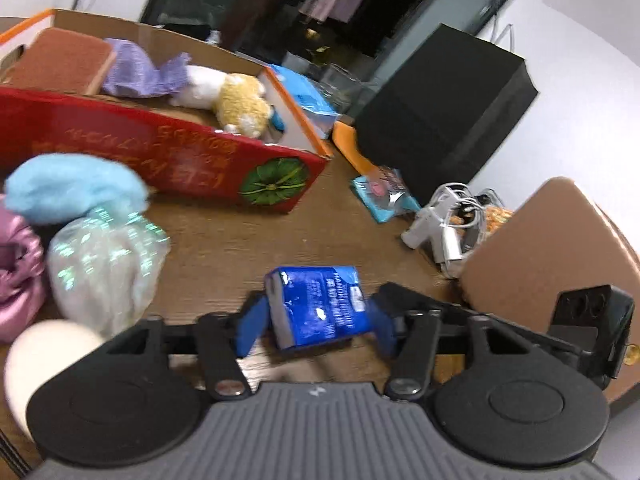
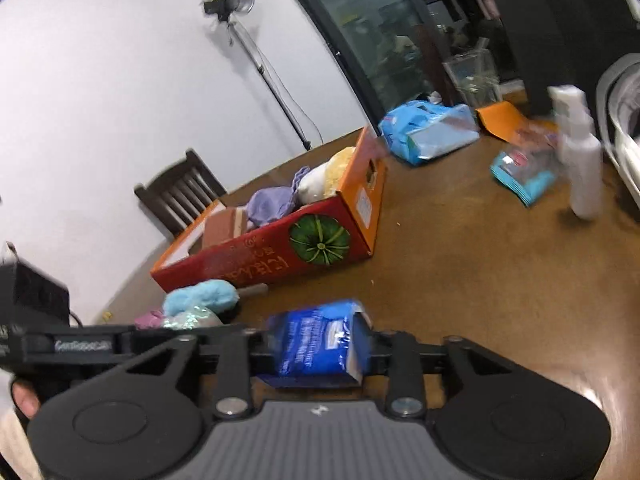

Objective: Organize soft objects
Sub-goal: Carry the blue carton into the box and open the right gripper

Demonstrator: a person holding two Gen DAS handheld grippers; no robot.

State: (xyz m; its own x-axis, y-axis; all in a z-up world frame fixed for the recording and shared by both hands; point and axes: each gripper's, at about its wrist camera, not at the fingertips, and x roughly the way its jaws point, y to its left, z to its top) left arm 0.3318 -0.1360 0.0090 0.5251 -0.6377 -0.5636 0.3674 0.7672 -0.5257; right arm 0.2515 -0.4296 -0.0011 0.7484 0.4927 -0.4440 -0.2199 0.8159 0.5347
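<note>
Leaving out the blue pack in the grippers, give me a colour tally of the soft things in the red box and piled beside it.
Brown: 1, block
Purple: 1, cloth
White and yellow: 1, plush toy
Light blue: 1, fluffy piece
Pink: 1, satin piece
Iridescent white: 1, mesh bundle
Cream: 1, round piece
Total: 7

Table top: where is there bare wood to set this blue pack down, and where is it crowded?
Open wood lies in front of the red box, stretching right toward the white spray bottle, and between the blue pack and the box. Crowded: the pile of blue fluffy pad, iridescent bag and pink pouch; also the white cables.
</note>
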